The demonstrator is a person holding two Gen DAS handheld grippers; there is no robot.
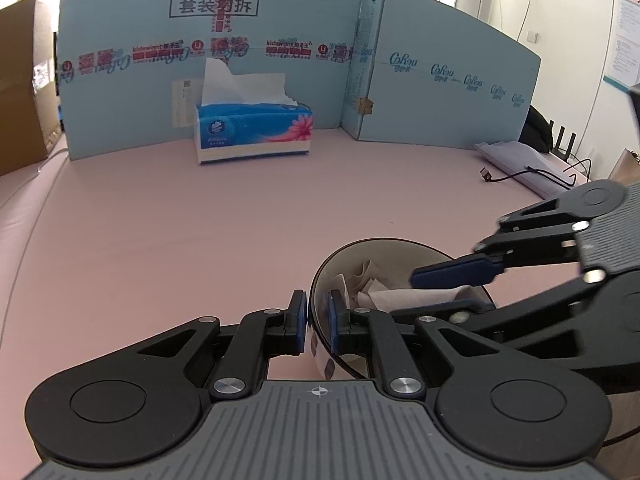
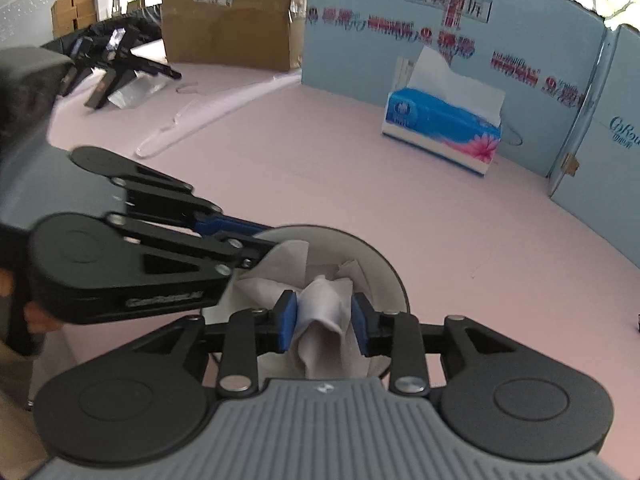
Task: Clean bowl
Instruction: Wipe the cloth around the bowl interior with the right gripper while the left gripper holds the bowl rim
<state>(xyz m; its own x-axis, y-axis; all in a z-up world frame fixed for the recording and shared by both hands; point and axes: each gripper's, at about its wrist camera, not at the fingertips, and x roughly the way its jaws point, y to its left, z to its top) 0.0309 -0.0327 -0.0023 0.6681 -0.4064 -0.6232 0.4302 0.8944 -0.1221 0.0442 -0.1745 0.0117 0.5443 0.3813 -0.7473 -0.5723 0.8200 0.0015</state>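
A dark translucent bowl (image 1: 384, 245) stands on the pink table near me, its inside pale in the right wrist view (image 2: 384, 276). My left gripper (image 1: 317, 305) is shut on its near rim, one pad outside and one inside; it also shows from the side (image 2: 260, 240). A crumpled white tissue (image 2: 320, 300) lies inside the bowl (image 1: 372, 285). My right gripper (image 2: 324, 314) reaches into the bowl from the right (image 1: 424, 290). Its jaws stand a little apart with the tissue loose between the blue pads.
A blue tissue box (image 1: 252, 132) (image 2: 440, 128) with a sheet sticking up stands at the back against a blue cardboard wall (image 1: 440, 100). A black cable (image 1: 520, 176) lies at the right. A brown carton (image 2: 228, 12), black gear (image 2: 116, 60) and clear plastic (image 2: 200, 116) sit to the left.
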